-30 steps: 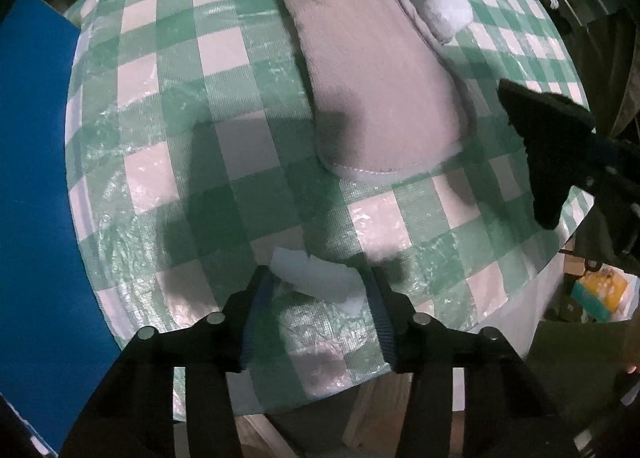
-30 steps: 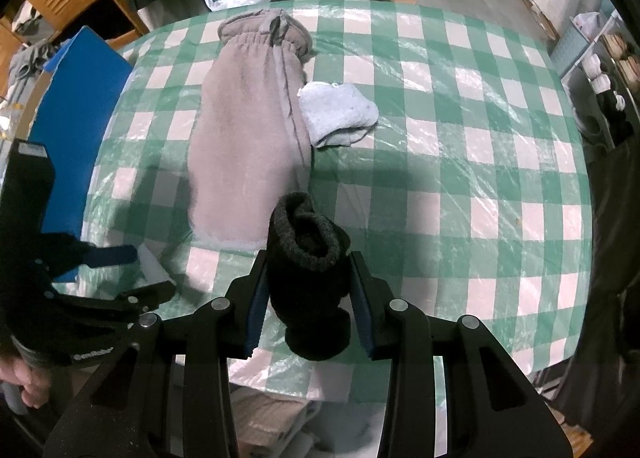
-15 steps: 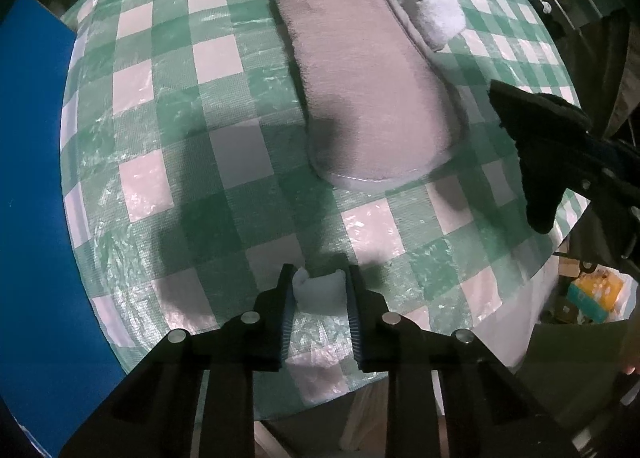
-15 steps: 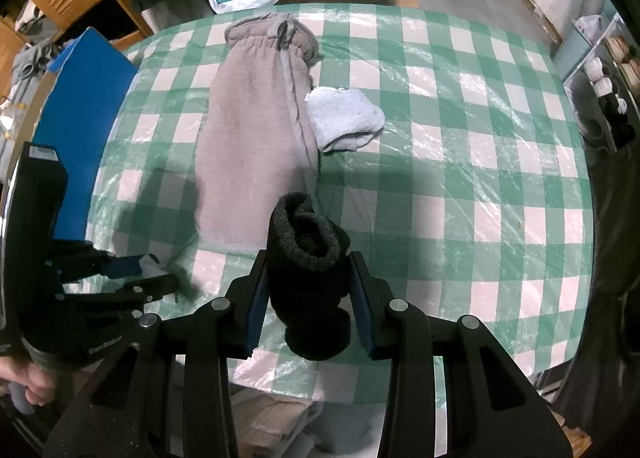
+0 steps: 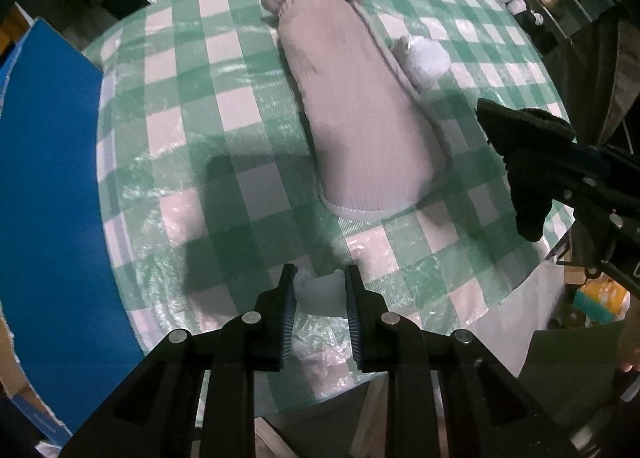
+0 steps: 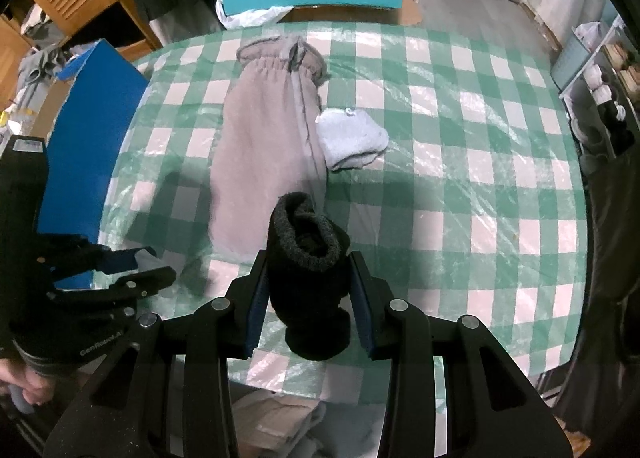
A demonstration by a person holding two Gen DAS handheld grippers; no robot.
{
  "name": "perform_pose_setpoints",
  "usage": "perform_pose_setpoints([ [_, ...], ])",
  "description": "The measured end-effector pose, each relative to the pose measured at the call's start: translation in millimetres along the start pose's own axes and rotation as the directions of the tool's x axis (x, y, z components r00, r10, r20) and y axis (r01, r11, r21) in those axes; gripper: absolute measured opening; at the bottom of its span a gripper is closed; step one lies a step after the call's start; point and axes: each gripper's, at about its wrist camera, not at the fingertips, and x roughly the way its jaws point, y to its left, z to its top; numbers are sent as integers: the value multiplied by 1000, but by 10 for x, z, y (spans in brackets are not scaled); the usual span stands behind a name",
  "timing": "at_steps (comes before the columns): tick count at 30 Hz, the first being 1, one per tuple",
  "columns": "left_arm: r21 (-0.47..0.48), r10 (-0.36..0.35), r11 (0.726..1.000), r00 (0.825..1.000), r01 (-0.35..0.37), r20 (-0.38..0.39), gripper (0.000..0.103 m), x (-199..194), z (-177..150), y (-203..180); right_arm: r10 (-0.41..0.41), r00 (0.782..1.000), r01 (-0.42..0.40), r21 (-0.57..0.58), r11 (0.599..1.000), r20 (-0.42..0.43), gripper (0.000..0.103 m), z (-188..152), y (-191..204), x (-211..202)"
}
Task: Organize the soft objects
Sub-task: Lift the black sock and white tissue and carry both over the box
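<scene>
White sock point(image 5: 319, 292) pinched btwn left gripper point(image 5: 319, 288) fingers, black sock point(image 6: 308, 270) clamped btwn right gripper point(image 6: 308, 278) fingers

Ahead of the left gripper point(image 5: 319, 294), the checked tablecloth point(image 5: 240, 186) lies bare up to the grey trousers point(image 5: 360, 110), which run lengthwise away from it and block the centre. A blue box point(image 5: 48, 198) walls off its left side at the table edge. The right gripper point(image 6: 309, 290) and its black sock point(image 6: 308, 254) stand to its right. Right of the right gripper, open cloth reaches the far edge; only a pale folded cloth point(image 6: 352, 138) lies there, touching the trousers.
</scene>
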Motion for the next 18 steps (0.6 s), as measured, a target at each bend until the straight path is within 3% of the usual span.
perform_pose_setpoints([
  [18,28,87,995,984,-92,154,23,-621,-60,11,18,996,-13,-51,999,85,37,95,271,-398],
])
